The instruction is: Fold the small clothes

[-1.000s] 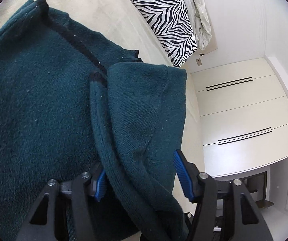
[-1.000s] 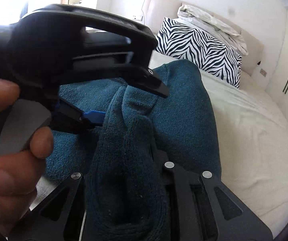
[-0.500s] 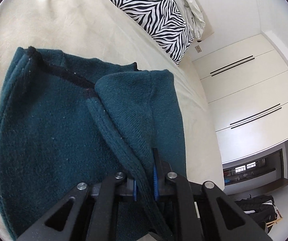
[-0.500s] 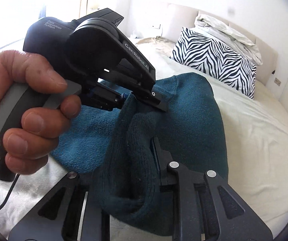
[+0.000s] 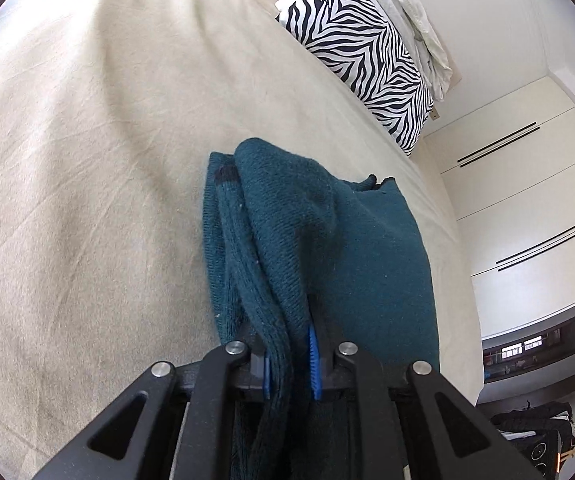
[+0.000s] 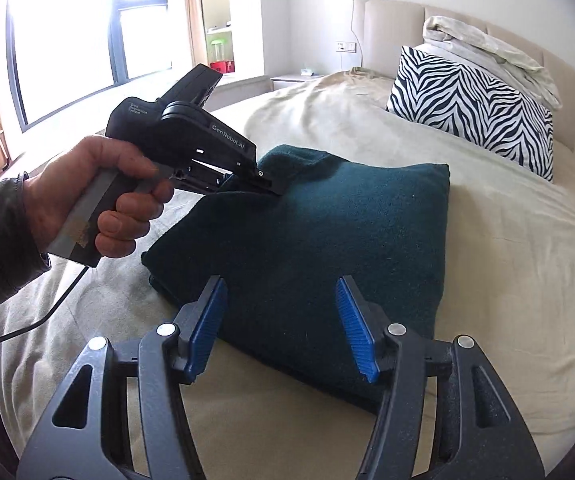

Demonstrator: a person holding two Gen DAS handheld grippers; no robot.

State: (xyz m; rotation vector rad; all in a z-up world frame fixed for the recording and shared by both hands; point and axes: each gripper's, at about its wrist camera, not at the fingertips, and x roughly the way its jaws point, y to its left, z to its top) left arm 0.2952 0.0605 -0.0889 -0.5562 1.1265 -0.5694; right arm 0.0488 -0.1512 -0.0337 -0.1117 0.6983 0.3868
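A dark teal knit garment (image 6: 327,248) lies folded on the cream bed (image 6: 507,280). In the left wrist view the garment (image 5: 327,248) hangs from my left gripper (image 5: 289,364), which is shut on a bunched edge of it. In the right wrist view the left gripper (image 6: 263,184) pinches the garment's far left corner and lifts it a little. My right gripper (image 6: 283,328) is open and empty, just above the garment's near edge, with its blue pads (image 6: 207,320) on either side.
A zebra-striped pillow (image 6: 471,108) and a crumpled white sheet (image 6: 487,44) lie at the headboard. White wardrobe doors (image 5: 527,200) stand beyond the bed's side. A window (image 6: 79,40) and a shelf are at the left. A cable (image 6: 47,312) trails from the left gripper.
My right gripper let go of the garment, opened and drew back. My left gripper closed on the garment's edge and lifted it, so the cloth hangs narrower below it.
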